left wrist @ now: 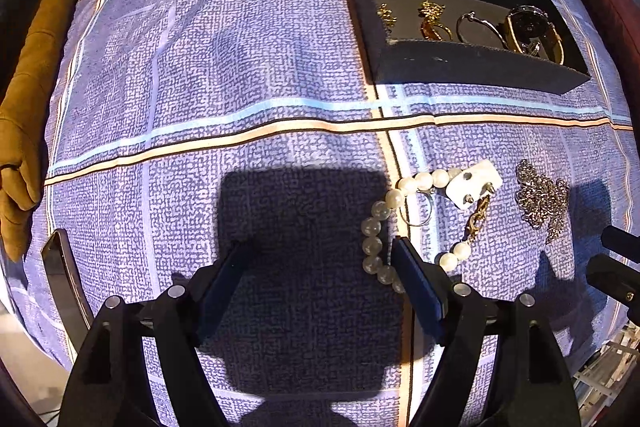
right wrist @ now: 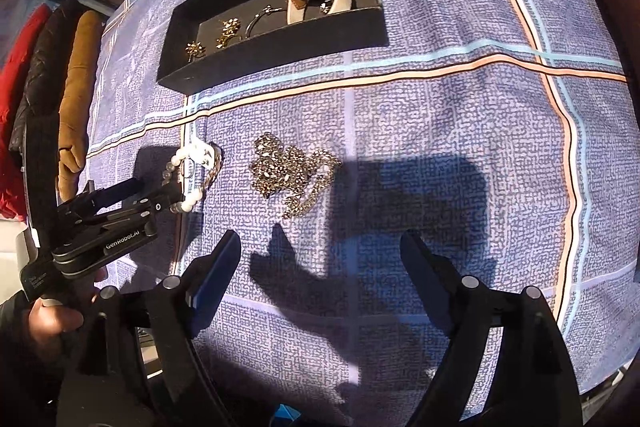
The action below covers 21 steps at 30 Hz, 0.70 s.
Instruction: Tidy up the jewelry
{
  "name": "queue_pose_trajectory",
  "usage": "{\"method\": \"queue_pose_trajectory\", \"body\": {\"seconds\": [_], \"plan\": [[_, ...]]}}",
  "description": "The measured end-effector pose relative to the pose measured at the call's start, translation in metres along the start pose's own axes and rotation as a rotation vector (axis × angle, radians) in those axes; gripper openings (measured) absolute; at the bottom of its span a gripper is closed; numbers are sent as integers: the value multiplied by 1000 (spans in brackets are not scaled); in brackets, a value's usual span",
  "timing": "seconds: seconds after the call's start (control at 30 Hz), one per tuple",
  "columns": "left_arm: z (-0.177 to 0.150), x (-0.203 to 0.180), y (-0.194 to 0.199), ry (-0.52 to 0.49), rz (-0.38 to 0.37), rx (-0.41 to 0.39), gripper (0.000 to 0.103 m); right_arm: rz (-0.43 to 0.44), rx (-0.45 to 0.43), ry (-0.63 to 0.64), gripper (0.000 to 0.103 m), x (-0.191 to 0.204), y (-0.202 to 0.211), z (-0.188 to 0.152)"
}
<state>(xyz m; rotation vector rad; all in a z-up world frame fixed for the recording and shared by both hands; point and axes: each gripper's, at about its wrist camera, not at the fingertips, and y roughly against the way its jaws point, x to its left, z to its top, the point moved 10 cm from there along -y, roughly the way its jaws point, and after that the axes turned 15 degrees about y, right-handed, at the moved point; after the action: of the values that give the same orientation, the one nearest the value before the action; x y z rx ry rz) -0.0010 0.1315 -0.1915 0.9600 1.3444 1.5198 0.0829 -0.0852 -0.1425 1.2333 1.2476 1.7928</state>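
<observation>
The left gripper (left wrist: 320,259) pointed straight down at the blue plaid tablecloth (left wrist: 248,75), its jaws spread wide with only bare cloth and their own shadow between them. Just outside its right finger, at about 1 o'clock from the jaw gap, lay a pearl bracelet (left wrist: 372,227) in a loose curve, part of it hidden behind that finger; whether the finger touched the beads could not be told. A thin silver ring (left wrist: 416,211) lay inside the bracelet's curve, and a white earring card (left wrist: 474,183) rested over its upper end, with a gold clasp chain (left wrist: 478,219) trailing from the card toward 6 o'clock. Farther toward 3 o'clock, a heap of silver chain (left wrist: 542,199) lay apart from the pearls.

At 1 o'clock in the left wrist view sat a black open jewelry box (left wrist: 472,67). Inside it were two gold ornaments (left wrist: 432,11), a silver bangle (left wrist: 476,25) and a wristwatch (left wrist: 528,27) with a pale strap.

In the right wrist view, the right gripper (right wrist: 320,255) also stood with jaws spread and empty over the cloth. The silver chain heap (right wrist: 292,175) lay just beyond the jaw gap, toward 12 o'clock, untouched. The left gripper (right wrist: 132,195) showed at 9 o'clock beside the pearls, with a person's hand (right wrist: 52,319) on its handle at 8 o'clock. The box (right wrist: 272,47) lay at 11 o'clock.
</observation>
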Motion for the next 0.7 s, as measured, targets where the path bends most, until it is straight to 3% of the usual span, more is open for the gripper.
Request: {"method": "queue_pose_trajectory", "body": {"seconds": [0.27, 0.3, 0.33, 0.4, 0.57, 0.7], "plan": [[1, 24, 0, 23, 11, -9, 75, -62, 15, 68, 81, 1, -8, 7], [0, 26, 0, 26, 7, -5, 75, -66, 18, 82, 78, 1, -11, 8], [4, 22, 5, 29, 5, -4, 75, -77, 21, 100, 66, 2, -13, 11], [9, 22, 6, 36, -5, 0, 74, -93, 41, 130, 54, 3, -19, 14], [6, 20, 12, 30, -19, 1, 74, -199, 101, 229, 54, 2, -41, 20], [6, 18, 25, 40, -50, -14, 74, -359, 89, 228, 54, -21, -25, 20]]}}
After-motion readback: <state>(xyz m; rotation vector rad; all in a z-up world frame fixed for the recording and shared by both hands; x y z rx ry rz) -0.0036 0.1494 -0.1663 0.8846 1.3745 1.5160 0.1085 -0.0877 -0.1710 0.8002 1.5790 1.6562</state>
